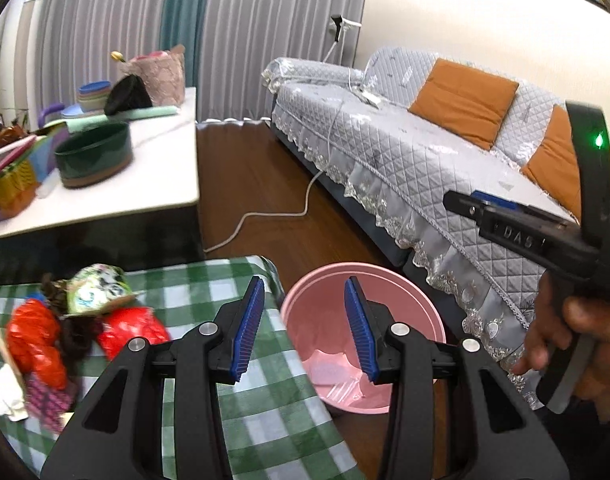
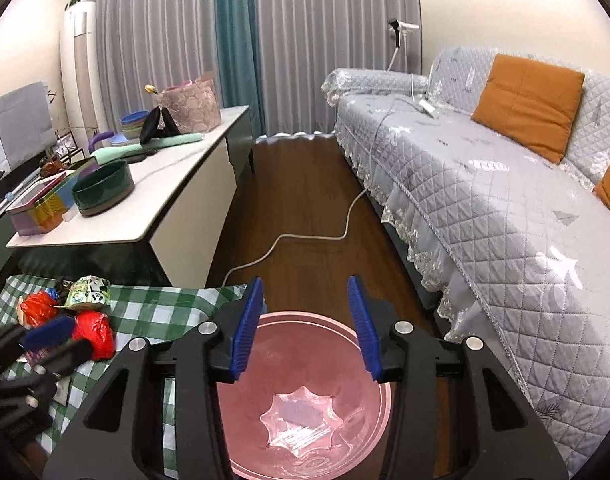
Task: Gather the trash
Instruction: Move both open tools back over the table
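Wooden floor point(image 2: 305, 184) runs clear between sofa point(image 2: 485, 184) and checked surface point(image 1: 241, 408). Both tongs tilt downward, half open, empty: right tongs point(image 2: 307, 330) over the pink bin point(image 2: 305, 420), left tongs point(image 1: 303, 330) across the surface's edge. Trash point(image 1: 85, 320) lies left.

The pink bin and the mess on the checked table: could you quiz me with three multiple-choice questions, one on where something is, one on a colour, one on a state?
1. Where does the pink bin stand?
A. on the sofa
B. on the floor beside the checked table
C. on the white counter

2. What colour are the cushions on the sofa?
A. orange
B. blue
C. black

3. What is between the right gripper's pads?
A. a red wrapper
B. a paper cup
C. nothing

Answers: B, it sits on wood flooring at the table's edge; A, they are plainly orange; C, the jaws stand apart over the bin, empty.
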